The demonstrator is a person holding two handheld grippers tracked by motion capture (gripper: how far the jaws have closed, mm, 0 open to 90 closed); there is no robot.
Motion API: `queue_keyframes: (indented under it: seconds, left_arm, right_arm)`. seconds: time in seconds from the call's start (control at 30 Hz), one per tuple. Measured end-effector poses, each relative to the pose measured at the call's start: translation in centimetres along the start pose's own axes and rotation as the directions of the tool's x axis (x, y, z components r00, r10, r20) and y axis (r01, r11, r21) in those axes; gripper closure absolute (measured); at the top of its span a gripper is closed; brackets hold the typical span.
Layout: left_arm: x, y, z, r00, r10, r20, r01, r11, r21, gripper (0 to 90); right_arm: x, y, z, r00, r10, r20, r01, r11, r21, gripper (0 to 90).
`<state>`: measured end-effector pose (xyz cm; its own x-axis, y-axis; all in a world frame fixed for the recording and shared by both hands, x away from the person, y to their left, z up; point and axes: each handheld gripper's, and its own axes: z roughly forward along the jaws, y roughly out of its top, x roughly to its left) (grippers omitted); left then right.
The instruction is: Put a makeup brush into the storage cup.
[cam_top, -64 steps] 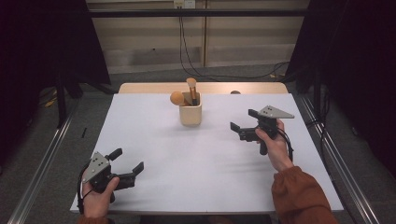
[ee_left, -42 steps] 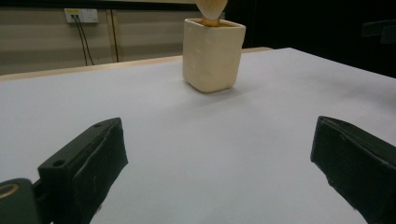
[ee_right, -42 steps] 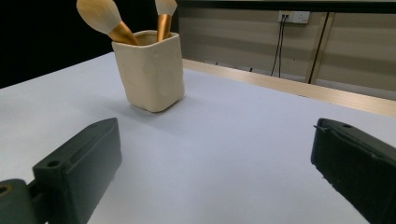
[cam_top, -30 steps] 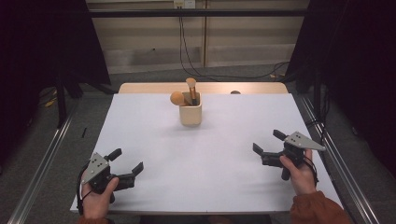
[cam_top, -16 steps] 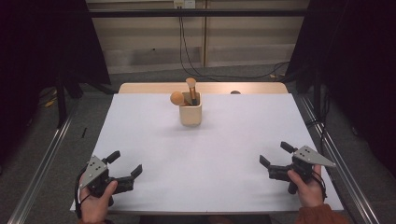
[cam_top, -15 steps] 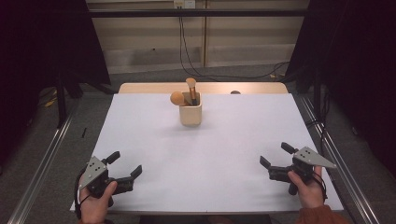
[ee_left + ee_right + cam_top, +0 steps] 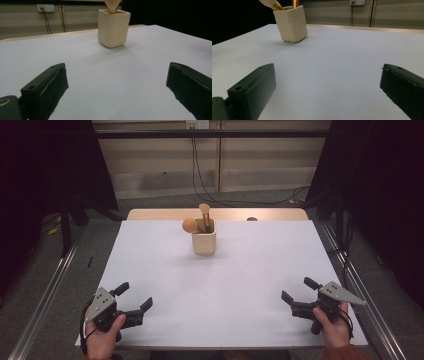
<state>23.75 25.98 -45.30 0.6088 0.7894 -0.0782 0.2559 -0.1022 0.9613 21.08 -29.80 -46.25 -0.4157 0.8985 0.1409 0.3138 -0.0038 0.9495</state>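
The one obstacle on the white table top (image 7: 240, 285) is the cream square ceramic cup (image 7: 204, 243) holding two tan makeup brushes (image 7: 204, 214), standing toward the far edge at mid-width. Bare surface lies between it and both near corners, and on either side of it.

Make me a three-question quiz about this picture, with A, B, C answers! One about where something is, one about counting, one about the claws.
1. Where does the cream cup stand?
A. near the table's far edge
B. beside the left claw
C. on the floor

2. How many brushes stick out of the cup?
A. none
B. two
C. five

3. How are the left claw and right claw?
A. both open, holding nothing
B. both shut on brushes
C. one holds the cup

Answers:
1 A, it sits far from both hands.
2 B, two brush heads show in the high view.
3 A, the jaws stand wide apart over bare table.
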Motion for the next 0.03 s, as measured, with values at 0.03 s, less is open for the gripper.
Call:
queue_keyframes:
  seconds: [0.03]
  left_arm:
    - [0.02,0.01,0.08,1.0000,0.003,0.001,-0.003,1.0000,0.002,3.6]
  right_arm:
    - [-0.03,-0.01,-0.01,1.0000,0.000,0.000,0.000,1.000,-0.002,0.0]
